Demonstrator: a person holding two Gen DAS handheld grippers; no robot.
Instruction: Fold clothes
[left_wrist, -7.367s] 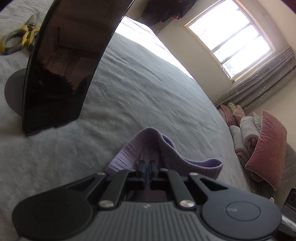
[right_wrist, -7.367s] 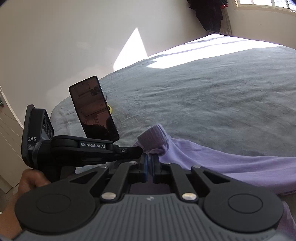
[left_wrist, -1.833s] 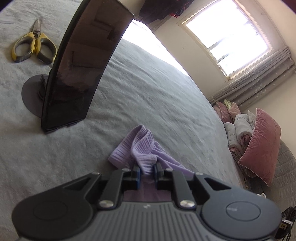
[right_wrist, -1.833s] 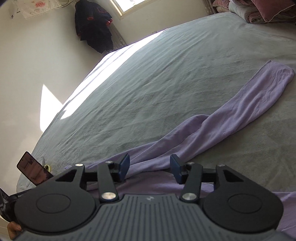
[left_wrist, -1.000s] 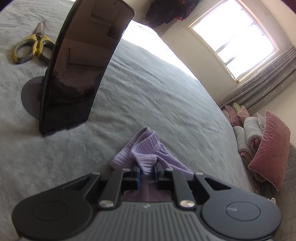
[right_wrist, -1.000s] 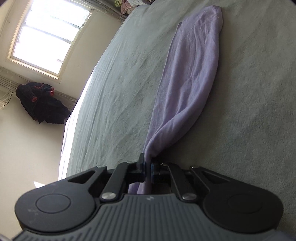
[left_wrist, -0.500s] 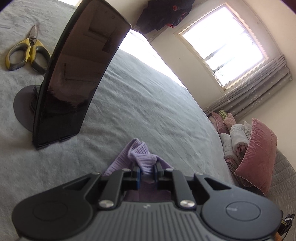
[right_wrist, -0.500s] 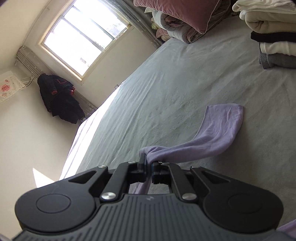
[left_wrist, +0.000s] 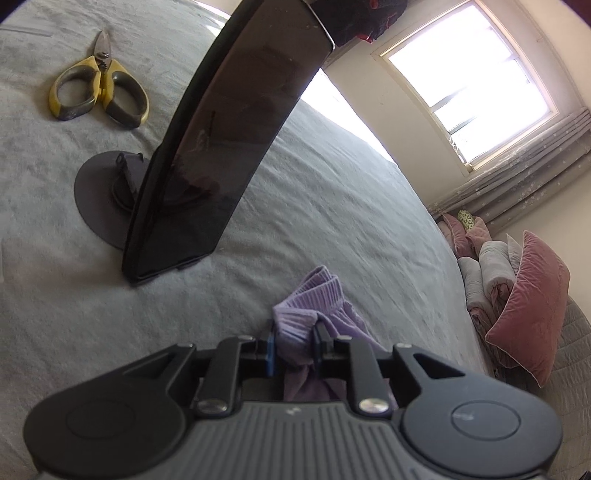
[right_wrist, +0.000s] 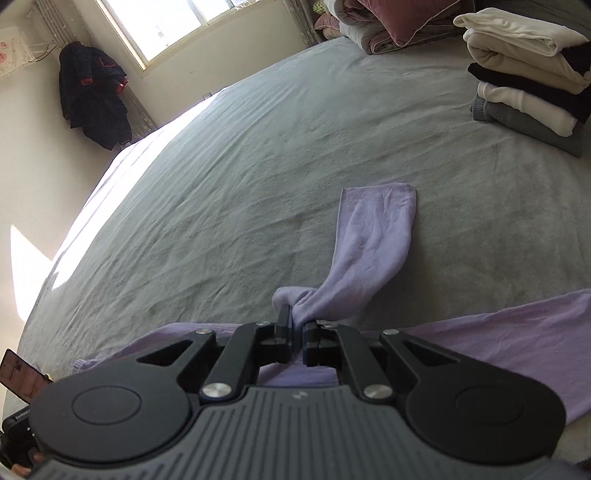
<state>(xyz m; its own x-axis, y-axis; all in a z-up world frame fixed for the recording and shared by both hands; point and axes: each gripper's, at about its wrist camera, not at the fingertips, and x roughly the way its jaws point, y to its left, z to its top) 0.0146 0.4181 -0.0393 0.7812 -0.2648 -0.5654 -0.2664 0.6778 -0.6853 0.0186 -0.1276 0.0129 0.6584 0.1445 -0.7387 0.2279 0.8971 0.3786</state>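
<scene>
Left hand-held gripper (left_wrist: 294, 347) clenched on the ribbed cuff (left_wrist: 308, 301) of the lilac top (right_wrist: 498, 341), anchoring that end low over the bed (left_wrist: 332, 206) near the phone on its stand (left_wrist: 225, 136) and the scissors (left_wrist: 99, 92). Right hand-held gripper (right_wrist: 297, 334) pinches the sleeve (right_wrist: 373, 251) mid-length, lifting it, probably to fold it over the body spread across the bed's near edge. Folded clothes (right_wrist: 532, 77) are stacked at the far right corner.

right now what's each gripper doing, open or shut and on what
Left gripper: shut on the ribbed cuff of the purple top.
Right gripper: shut on the purple top's sleeve.
</scene>
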